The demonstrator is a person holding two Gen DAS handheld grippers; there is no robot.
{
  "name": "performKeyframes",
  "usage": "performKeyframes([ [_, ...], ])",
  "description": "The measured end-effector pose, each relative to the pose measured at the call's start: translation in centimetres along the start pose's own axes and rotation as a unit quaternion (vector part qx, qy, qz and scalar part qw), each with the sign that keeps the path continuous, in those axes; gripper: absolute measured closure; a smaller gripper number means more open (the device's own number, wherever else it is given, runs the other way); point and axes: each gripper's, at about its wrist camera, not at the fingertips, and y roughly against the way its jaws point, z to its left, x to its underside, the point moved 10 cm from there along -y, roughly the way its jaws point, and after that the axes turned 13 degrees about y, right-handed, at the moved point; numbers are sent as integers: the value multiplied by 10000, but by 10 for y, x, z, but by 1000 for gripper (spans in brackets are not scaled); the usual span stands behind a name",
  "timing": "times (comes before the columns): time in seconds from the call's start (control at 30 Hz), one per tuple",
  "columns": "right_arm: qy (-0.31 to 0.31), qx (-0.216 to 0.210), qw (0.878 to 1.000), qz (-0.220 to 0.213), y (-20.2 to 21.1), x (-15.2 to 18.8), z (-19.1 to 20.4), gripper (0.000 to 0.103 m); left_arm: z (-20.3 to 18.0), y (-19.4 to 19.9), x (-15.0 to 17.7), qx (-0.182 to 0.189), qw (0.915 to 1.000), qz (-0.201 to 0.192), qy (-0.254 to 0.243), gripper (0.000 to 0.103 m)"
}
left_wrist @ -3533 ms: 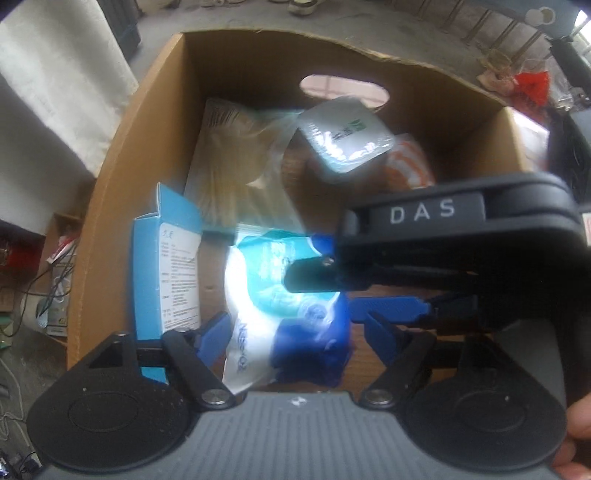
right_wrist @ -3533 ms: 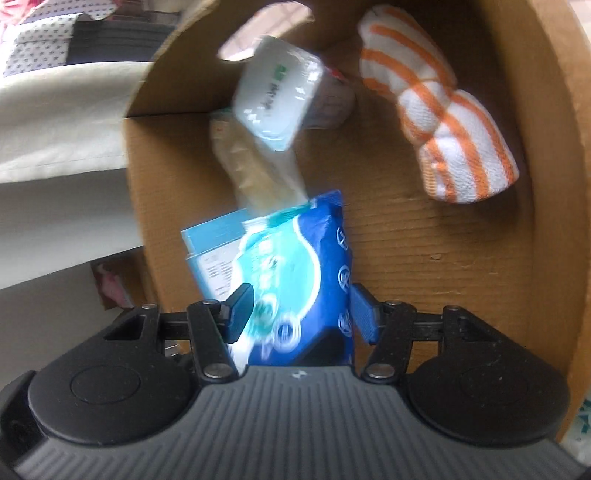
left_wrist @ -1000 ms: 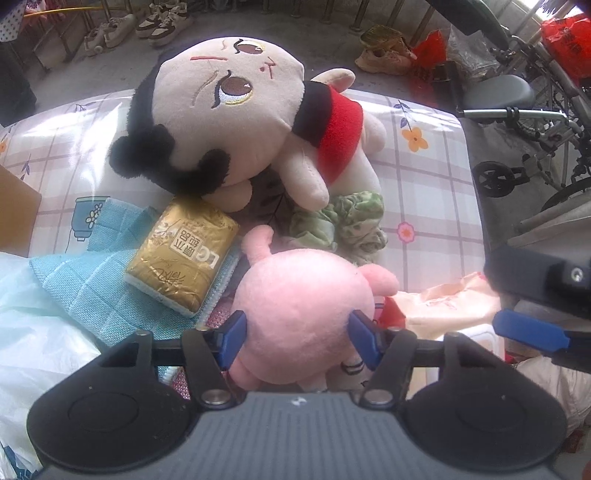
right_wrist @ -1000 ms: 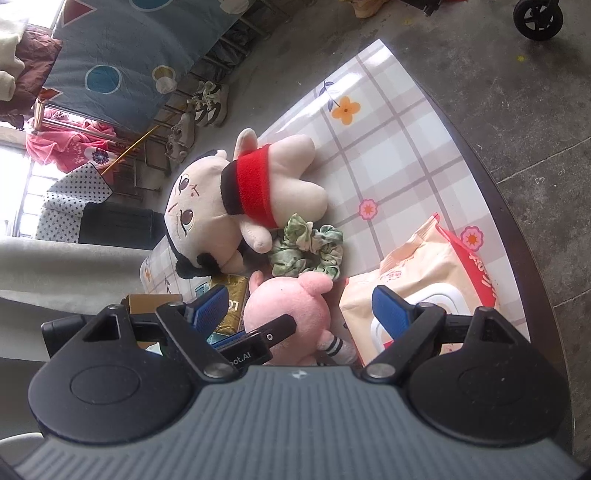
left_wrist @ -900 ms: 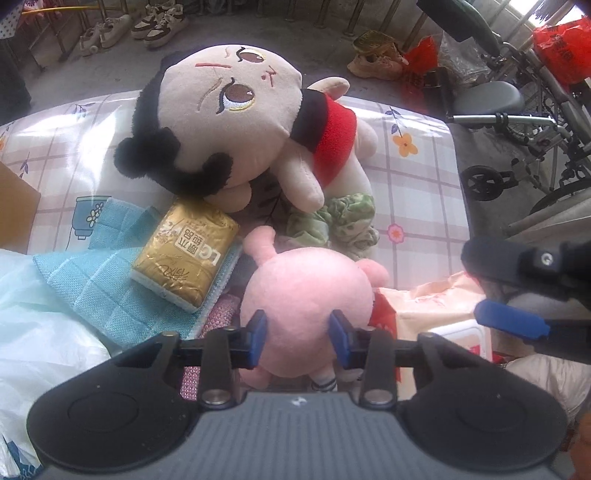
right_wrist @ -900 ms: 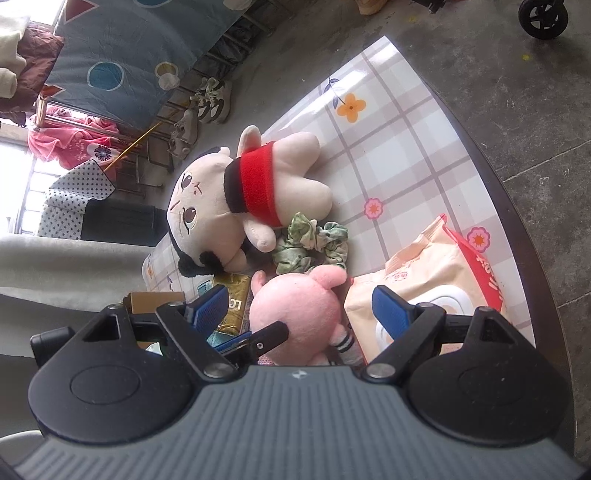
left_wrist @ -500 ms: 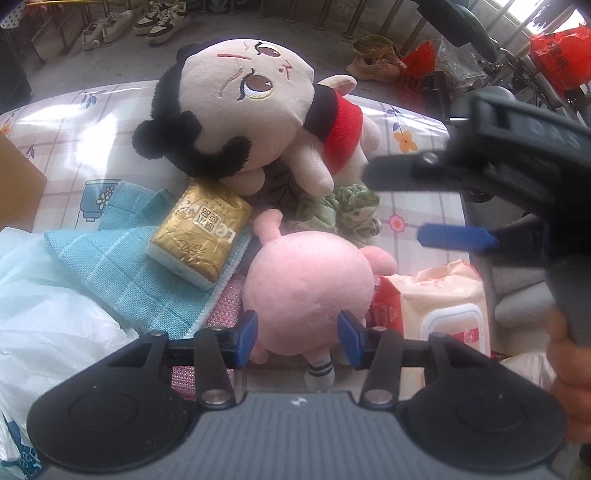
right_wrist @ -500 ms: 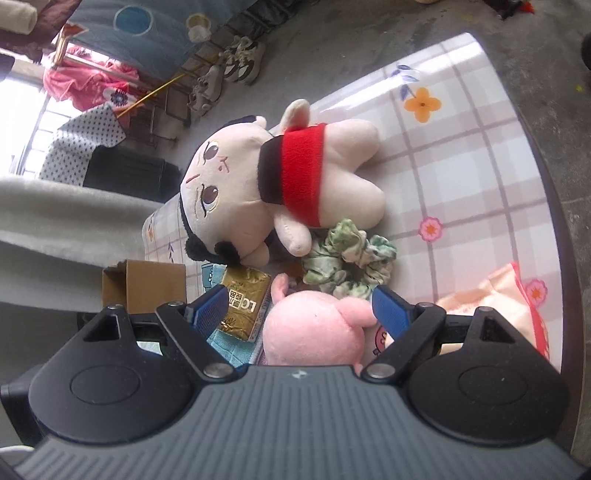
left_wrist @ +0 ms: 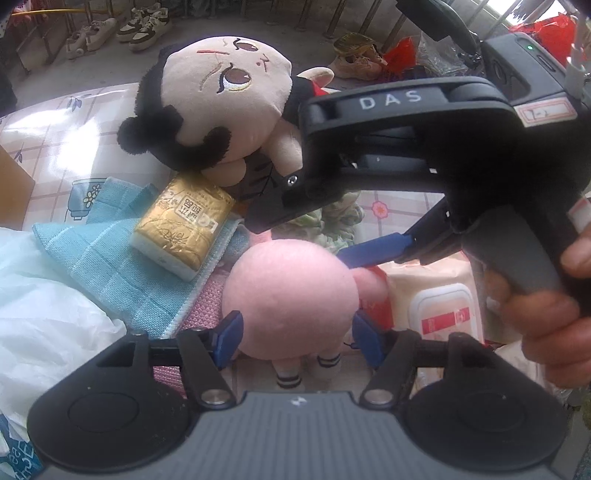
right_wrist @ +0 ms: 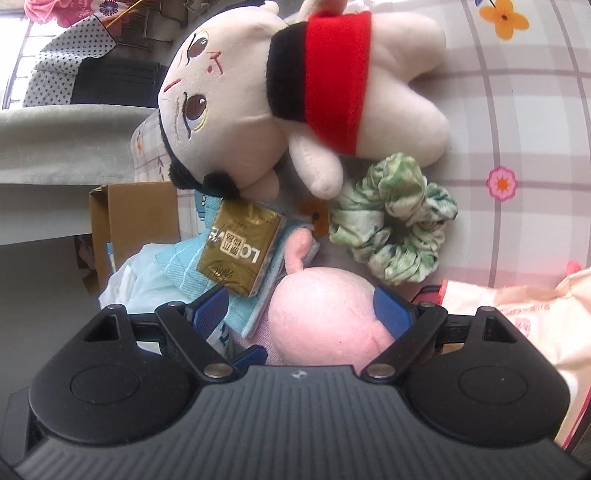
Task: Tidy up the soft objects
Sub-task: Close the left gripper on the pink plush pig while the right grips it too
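Note:
A pink plush (left_wrist: pixel 291 291) lies on the checked tablecloth and also shows in the right wrist view (right_wrist: pixel 325 314). My left gripper (left_wrist: pixel 297 338) has its blue fingers on both sides of the plush, pressing it. My right gripper (right_wrist: pixel 301 310) is open, and its fingers straddle the same plush from above; it fills the right of the left wrist view (left_wrist: pixel 406 155). A big doll (right_wrist: pixel 295 96) with a red band, a green scrunchie (right_wrist: pixel 391 218) and a gold tissue pack (right_wrist: pixel 240 251) on a blue cloth (left_wrist: pixel 110 266) lie behind.
A wet-wipes pack (left_wrist: pixel 439 306) lies right of the plush. A white plastic bag (left_wrist: pixel 44 317) sits at the left. A cardboard box (right_wrist: pixel 133 225) stands at the table's left edge. The floor beyond holds shoes (left_wrist: pixel 144 26) and clutter.
My right gripper has come down over the pink plush, close above it. My left gripper stays closed around the plush and has drawn slightly nearer.

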Motion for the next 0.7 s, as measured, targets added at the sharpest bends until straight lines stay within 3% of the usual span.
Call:
performKeyframes([
  [0.13,-473,-560,9973,71,4,14,6,15,0,1,9,-45,9998,127,-132,21],
  [0.33,-1168,-1301,9845,145,3,37,20,9,6,3,16,-353,9990,160,-209,15],
  [0.47,-1654,-1922,9672,146,-3,49,35,7,24,5,13,-522,9986,56,-94,22],
  [0.5,-1763,-2093,9617,133,-3,50,39,7,29,6,12,-544,9985,39,-49,31],
  [0.57,-1921,-2332,9532,70,-2,52,43,7,35,6,11,-451,9989,82,77,32],
  [0.7,-1858,-2105,9593,-291,7,43,32,7,37,8,10,-396,9991,37,155,33],
])
